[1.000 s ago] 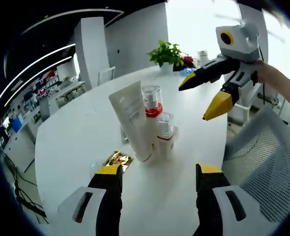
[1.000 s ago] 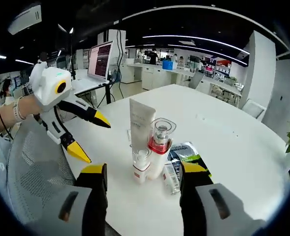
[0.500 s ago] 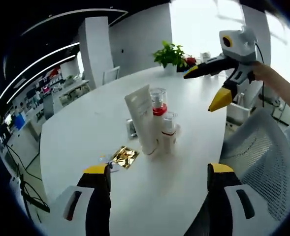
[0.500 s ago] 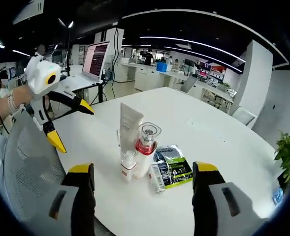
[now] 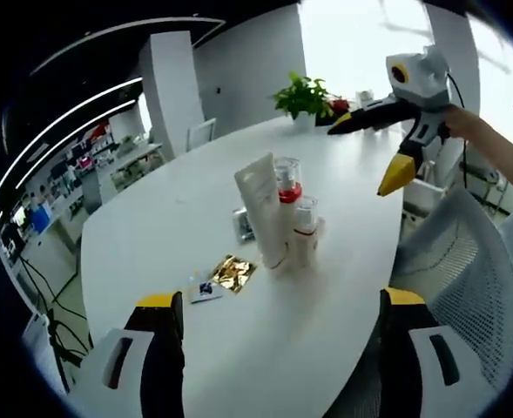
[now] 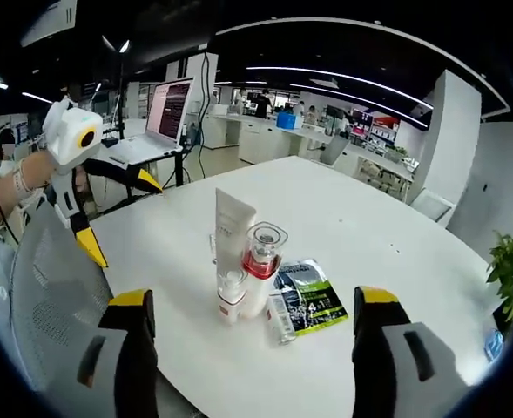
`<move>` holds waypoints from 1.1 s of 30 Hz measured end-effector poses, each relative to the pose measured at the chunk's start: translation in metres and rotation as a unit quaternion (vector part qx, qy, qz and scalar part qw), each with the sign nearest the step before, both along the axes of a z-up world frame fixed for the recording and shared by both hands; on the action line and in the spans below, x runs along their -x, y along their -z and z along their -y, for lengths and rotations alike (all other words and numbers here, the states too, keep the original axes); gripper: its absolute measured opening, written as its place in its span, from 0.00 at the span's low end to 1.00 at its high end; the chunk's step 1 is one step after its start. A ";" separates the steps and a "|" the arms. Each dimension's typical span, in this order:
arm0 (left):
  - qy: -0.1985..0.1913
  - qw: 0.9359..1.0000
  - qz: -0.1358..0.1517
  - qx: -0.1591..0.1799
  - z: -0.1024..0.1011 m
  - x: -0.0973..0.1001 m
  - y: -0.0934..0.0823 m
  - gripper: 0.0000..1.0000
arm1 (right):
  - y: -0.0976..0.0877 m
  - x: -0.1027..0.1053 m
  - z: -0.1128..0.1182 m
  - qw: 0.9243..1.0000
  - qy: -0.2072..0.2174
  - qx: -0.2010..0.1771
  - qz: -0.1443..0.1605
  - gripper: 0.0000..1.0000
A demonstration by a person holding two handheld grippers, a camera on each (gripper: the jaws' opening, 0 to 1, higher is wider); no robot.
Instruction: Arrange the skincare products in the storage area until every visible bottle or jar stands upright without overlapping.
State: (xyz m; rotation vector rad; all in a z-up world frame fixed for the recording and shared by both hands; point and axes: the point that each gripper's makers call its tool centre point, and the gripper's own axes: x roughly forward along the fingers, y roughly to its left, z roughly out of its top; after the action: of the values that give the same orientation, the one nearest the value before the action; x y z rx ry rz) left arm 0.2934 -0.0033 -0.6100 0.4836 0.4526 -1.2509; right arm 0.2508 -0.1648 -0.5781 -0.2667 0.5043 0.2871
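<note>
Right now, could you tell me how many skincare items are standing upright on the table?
3, clustered mid-table: the white tube, the red-collared bottle beside it, and the small bottle in front. A small item behind the tube is unclear; others may be hidden.

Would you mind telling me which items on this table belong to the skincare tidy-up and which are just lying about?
Belongs to the job:
white tube
red-collared pump bottle
small white bottle
small jar behind the tube

Just lying about:
gold sachet
green sachet
potted plant
laptop
mesh chair
</note>
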 end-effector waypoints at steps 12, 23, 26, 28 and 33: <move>-0.018 1.000 0.009 -0.001 -0.005 -0.010 -0.006 0.97 | 0.006 -0.003 -0.006 1.000 -0.020 -0.008 -0.018 1.00; -0.041 0.999 0.010 -0.005 -0.011 -0.017 -0.006 0.97 | 0.024 -0.005 0.007 0.999 -0.014 0.025 -0.043 1.00; -0.047 0.999 0.007 -0.007 -0.011 -0.019 -0.004 0.97 | 0.031 -0.011 0.012 0.998 -0.011 0.032 -0.045 1.00; -0.046 0.999 0.005 -0.009 -0.011 -0.018 -0.003 0.97 | 0.035 -0.012 0.016 0.998 -0.008 0.035 -0.050 1.00; -0.043 0.999 0.003 -0.011 -0.009 -0.018 -0.002 0.97 | 0.048 -0.016 0.024 0.997 -0.010 0.036 -0.061 0.99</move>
State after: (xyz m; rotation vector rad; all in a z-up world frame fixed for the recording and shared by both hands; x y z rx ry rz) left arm 0.3111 0.0058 -0.6081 0.4826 0.4776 -1.1625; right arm 0.2665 -0.1889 -0.6257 -0.3246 0.6339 0.3056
